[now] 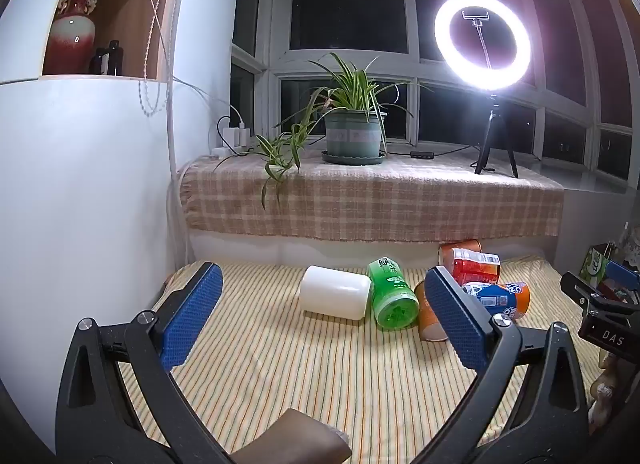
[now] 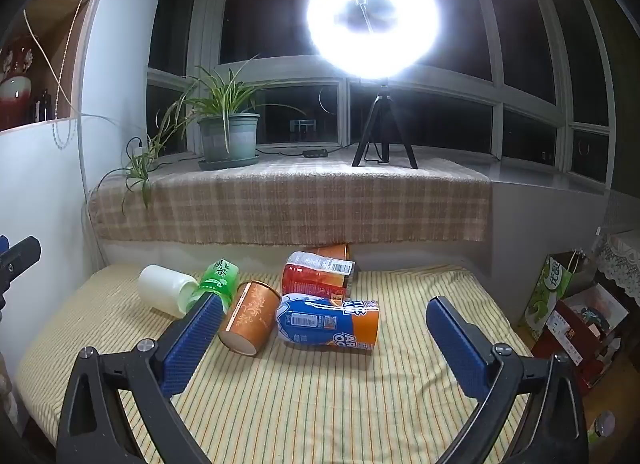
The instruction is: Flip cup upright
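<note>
So there are five cups lying on their sides on the striped cloth, and none is standing up yet. From the left wrist view the white cup is sitting at about 12 o'clock between the fingers, with the green cup touching it at 1 o'clock. From the right wrist view the brown cup is lying at 11 o'clock with its base toward the camera, the blue-orange cup is dead ahead at 12, and the red cup is behind it, near the ledge.

Handling guess: these are looking like empty paper or thin plastic cups, so light, easy to crush and prone to rolling on that soft cloth (the glossy printed ones are probably a bit slippery too). I'd be pinching across the body near the middle, gently, then rotating.

The left gripper is spread wide, holding nothing and touching nothing, and hovering short of the white cup. The right gripper is also gaping wide and empty; its left pad is overlapping the green cup in the picture, but I can't tell if it's actually touching.
</note>
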The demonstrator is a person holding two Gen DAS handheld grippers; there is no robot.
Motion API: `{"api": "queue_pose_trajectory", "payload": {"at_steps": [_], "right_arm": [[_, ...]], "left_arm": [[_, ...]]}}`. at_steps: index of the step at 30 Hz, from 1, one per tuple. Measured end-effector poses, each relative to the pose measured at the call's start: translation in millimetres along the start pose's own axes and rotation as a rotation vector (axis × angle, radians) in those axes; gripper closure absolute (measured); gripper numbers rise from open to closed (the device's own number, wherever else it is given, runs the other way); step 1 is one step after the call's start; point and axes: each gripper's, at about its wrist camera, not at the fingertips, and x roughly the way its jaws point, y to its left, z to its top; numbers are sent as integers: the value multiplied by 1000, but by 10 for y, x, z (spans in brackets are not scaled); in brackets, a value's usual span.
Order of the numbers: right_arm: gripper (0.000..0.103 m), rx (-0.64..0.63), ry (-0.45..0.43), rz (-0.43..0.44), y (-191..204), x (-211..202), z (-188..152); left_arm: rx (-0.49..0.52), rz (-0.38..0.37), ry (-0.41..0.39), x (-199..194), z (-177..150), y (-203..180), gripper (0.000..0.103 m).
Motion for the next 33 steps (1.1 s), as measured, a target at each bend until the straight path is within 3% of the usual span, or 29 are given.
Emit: {"api": "queue_pose_trajectory", "payload": {"at_steps": [33], "right_arm": [[0, -2, -3, -4, -67, 20, 54]], "left_arm": [[-19, 3, 22, 57, -34, 22, 0]]}}
